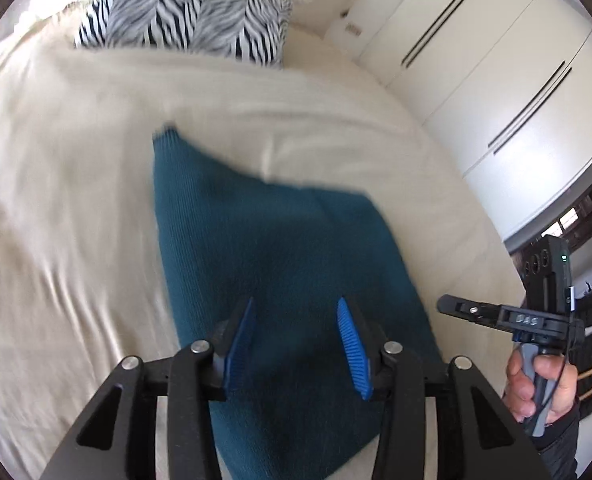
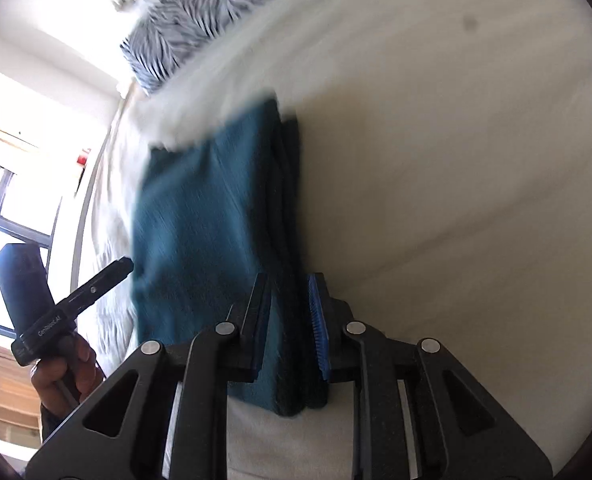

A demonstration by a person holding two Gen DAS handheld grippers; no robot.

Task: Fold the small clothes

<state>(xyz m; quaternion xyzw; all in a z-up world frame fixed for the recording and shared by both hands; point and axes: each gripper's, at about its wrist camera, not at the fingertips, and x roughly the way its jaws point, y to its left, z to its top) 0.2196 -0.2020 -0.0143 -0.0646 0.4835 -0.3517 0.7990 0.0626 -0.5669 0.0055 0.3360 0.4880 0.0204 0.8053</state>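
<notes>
Between our right gripper's (image 2: 290, 312) jaws sits the stacked edge of the teal garment (image 2: 212, 216), pads pinching its layers, so we judge the fold nearly done. It lies on the cream bedspread (image 1: 56, 160), folded into a narrow panel. Our left gripper (image 1: 296, 340) hovers above it, jaws released; squaring and letting go remain.

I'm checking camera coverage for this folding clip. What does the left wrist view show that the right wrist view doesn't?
Only the left wrist view shows the white wardrobe doors and the left gripper hovering open above the cloth. Only the right wrist view shows the window and the right gripper around the garment's stacked edge. Both show the teal knit garment on the cream bedspread and the zebra-patterned pillow.
</notes>
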